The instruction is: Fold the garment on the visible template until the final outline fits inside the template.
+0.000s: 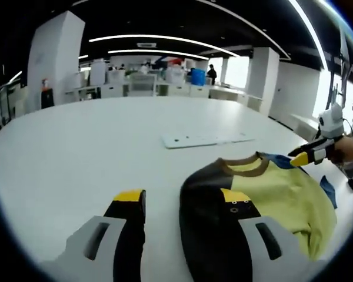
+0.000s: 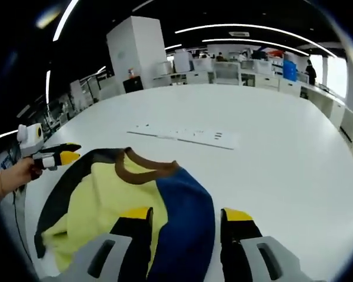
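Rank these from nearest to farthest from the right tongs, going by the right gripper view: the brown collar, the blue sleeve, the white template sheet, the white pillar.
1. Blue sleeve, between the right tongs.
2. Brown collar, just ahead, slightly to the view's left.
3. White template sheet, flat on the table beyond the garment.
4. White pillar, far back, upper left of the view.

My right gripper [image 2: 187, 220] hovers low over the garment [image 2: 129, 205], its jaws apart with the blue sleeve between them. The garment lies on the white table [image 2: 270, 153], yellow in the middle, with a brown collar and dark sleeve. Beyond the collar lies the flat white template [image 2: 185, 136]. My left gripper [image 2: 63, 156] sits just beside the garment's dark sleeve, held by my hand [image 2: 12, 175].
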